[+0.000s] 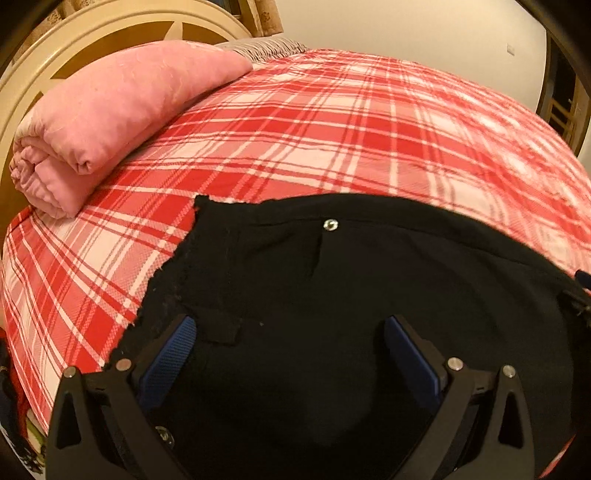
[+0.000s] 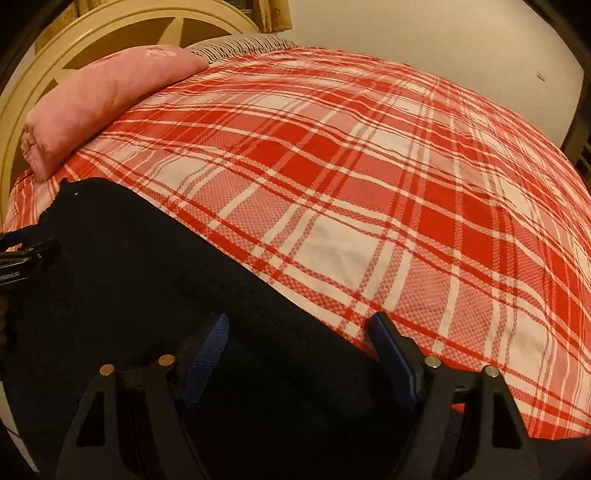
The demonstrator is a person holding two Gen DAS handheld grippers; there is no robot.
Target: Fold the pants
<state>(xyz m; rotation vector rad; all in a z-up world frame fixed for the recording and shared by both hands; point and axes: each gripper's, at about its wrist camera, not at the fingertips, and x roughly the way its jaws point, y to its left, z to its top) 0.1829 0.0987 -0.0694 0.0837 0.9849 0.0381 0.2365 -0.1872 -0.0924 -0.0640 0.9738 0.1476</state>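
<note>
- A bed fills both views, covered by a red-and-white plaid bedspread (image 1: 332, 129) (image 2: 369, 184) that lies mostly smooth across the mattress.
- Behind the bedspread rises a cream, rounded headboard (image 1: 92, 29) (image 2: 110, 33) with wooden panels set into it.
- Beyond the bedspread's far edge the wall (image 1: 406, 29) (image 2: 406, 29) is plain and pale; a small white plate sits on it in the left wrist view.
- A rolled pink blanket (image 1: 110, 110) (image 2: 103, 92) lies on the bedspread just in front of the headboard, its folded end showing layered edges.
- A striped cloth or pillow (image 1: 266, 48) (image 2: 240, 46) peeks out beside the blanket, against the headboard.
- The black pants (image 1: 332, 295) (image 2: 147, 277) are spread on the near part of the bedspread, well apart from the blanket; a small metal snap shows near their far edge, and the edge facing the blanket looks rough.
- The left gripper (image 1: 290, 339) hangs low over the pants with its jaws wide apart; the blue pads (image 1: 170, 358) frame black cloth, and whether they touch it cannot be told.
- The right gripper (image 2: 297, 343) also has its jaws apart, one blue pad over the pants and the other over the line where the pants meet the bedspread; contact cannot be told.
- In the right wrist view, part of the left gripper shows at the picture's edge, beside the pants.
</note>
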